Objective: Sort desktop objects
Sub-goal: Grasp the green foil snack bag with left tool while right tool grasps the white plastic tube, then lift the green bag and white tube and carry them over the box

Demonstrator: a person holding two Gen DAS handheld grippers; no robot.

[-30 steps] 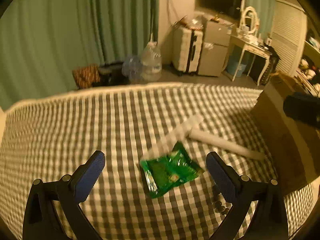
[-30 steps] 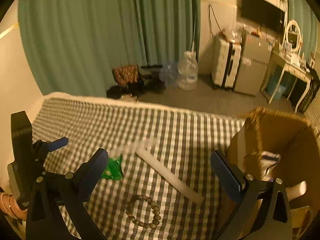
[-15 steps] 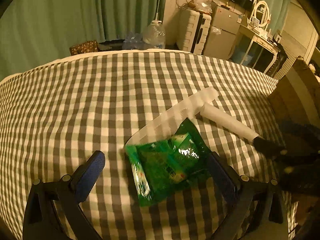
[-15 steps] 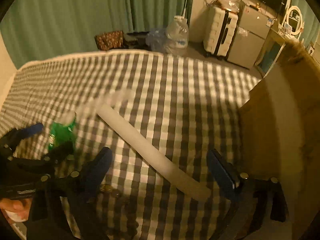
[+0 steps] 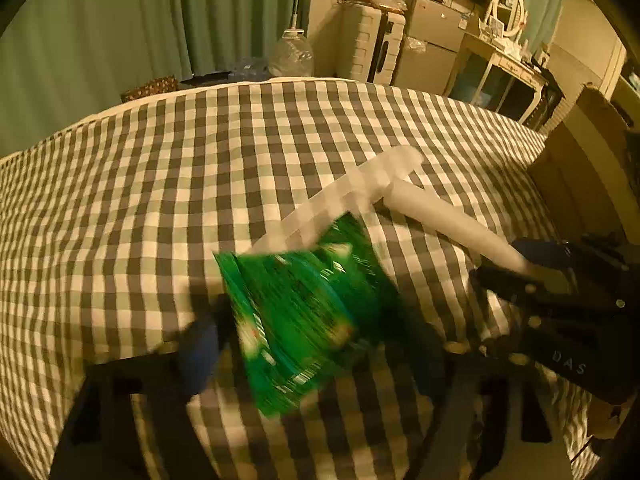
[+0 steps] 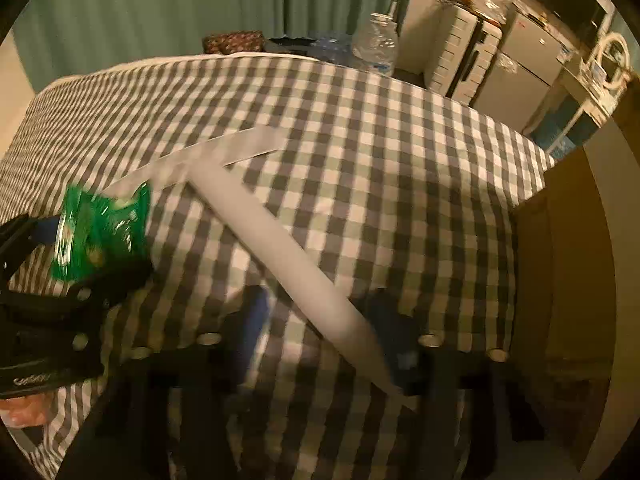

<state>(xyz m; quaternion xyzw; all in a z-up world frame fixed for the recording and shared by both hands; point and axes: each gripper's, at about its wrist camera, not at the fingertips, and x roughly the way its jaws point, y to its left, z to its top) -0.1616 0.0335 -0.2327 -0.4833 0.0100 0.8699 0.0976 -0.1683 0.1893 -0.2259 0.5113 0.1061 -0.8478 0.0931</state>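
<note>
A bedroom with green curtains (image 5: 160, 20), one suitcase (image 5: 370, 48) and one water jug (image 5: 291, 58) lies behind the checked cloth (image 5: 160, 200). One cardboard box (image 6: 568, 260) stands at the cloth's right edge, its contents hidden. Mid-cloth lie one white tube (image 6: 280, 256) and one clear strip (image 6: 208, 158). The left gripper (image 5: 308, 344) is closing around the green packet (image 5: 304, 320); the right gripper (image 6: 326, 328) is closing around the tube. Blur hides any contact.

"DAS" on the right gripper (image 5: 520, 276); other print unreadable.
</note>
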